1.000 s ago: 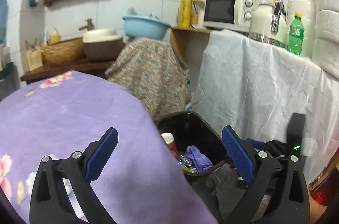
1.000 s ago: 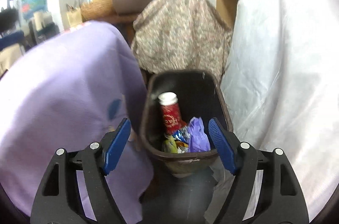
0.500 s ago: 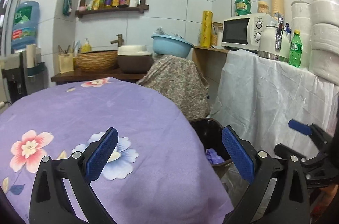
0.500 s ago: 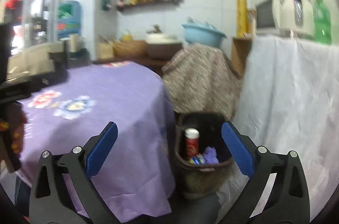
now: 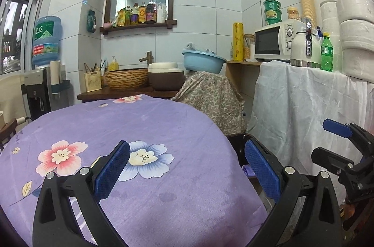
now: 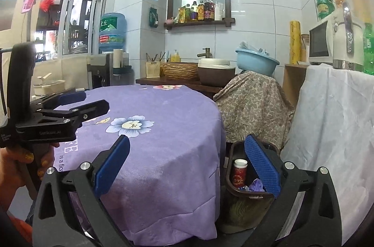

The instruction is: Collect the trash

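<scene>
A dark trash bin (image 6: 247,194) stands on the floor between the round table and a white-draped counter. Inside it are a red can (image 6: 239,174), a purple wrapper (image 6: 257,185) and other scraps. In the left wrist view only the bin's rim (image 5: 238,137) and a bit of purple show past the table edge. My right gripper (image 6: 187,170) is open and holds nothing, above and short of the bin; it also shows as the right gripper (image 5: 327,141) at the picture's right edge. My left gripper (image 5: 187,171) is open and holds nothing, low over the purple flowered tablecloth (image 5: 163,120).
A hand (image 6: 14,160) holds the left gripper (image 6: 93,101) over the table's left side. Behind the table are a cloth-covered stand (image 6: 252,106), a blue basin (image 6: 257,61), a wicker basket (image 6: 180,70) and a sink. The counter (image 5: 303,95) carries a microwave, a kettle and a green bottle.
Both grippers have pulled back and up from the bin, so the views now look across the table. The right gripper's jaws have spread wider. The trash stays in the bin.
</scene>
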Tool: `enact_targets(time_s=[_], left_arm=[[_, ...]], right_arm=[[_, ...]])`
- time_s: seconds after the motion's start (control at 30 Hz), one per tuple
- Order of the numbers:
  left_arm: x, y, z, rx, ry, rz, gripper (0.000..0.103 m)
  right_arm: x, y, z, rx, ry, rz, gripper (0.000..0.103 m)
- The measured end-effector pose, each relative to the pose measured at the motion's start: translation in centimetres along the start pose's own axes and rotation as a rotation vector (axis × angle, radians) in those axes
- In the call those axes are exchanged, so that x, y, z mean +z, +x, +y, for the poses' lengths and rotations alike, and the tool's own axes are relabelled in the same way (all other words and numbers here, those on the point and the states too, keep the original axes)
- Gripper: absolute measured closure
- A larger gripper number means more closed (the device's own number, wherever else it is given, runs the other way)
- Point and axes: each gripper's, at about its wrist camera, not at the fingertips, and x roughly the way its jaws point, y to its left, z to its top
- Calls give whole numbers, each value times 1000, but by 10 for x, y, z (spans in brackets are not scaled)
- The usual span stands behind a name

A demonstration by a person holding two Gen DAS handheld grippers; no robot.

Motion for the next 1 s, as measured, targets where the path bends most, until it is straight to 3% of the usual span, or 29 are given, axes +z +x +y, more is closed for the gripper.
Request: enact_targets(time_s=[1.0], left_arm=[[-2,-16,6,23,-36,-39,6]], right_arm=[[-11,2,-4,-14,46,20,6]])
